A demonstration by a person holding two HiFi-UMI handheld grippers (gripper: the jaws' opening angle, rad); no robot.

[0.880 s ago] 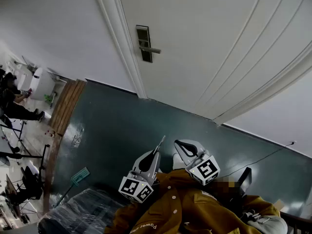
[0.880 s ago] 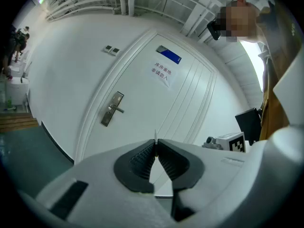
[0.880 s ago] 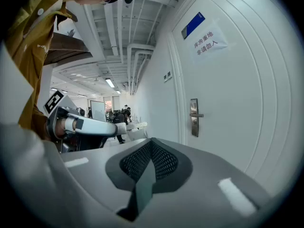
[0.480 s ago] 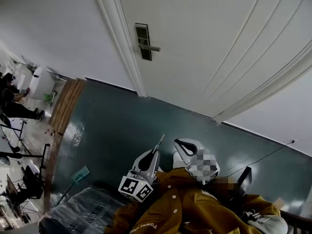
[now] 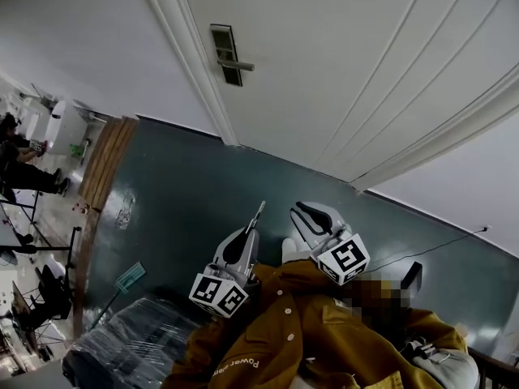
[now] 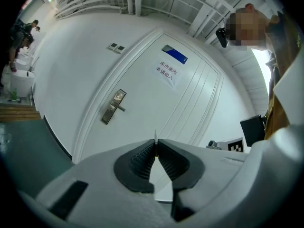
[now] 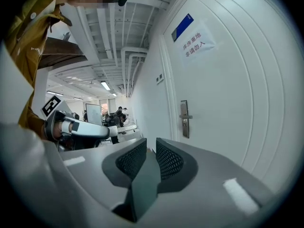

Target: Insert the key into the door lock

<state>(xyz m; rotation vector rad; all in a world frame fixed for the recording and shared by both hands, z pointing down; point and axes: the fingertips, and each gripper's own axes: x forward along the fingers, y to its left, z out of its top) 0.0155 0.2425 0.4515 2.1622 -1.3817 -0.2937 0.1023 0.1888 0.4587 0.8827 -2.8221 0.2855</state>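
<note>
Left gripper point(image 6: 156, 145): your fingers clenched on the key point(image 5: 257, 214) | key: long axis runs straight out beyond the fingertips, tip toward the door lock point(image 5: 225, 53), well apart | right gripper point(image 7: 151, 145): fingers released, slightly parted.

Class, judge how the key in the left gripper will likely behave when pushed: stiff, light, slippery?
The key is probably stiff: it juts straight beyond the left gripper. Likely light, being so thin. It might pivot when pushed, as the pads pinch only one end.
</note>
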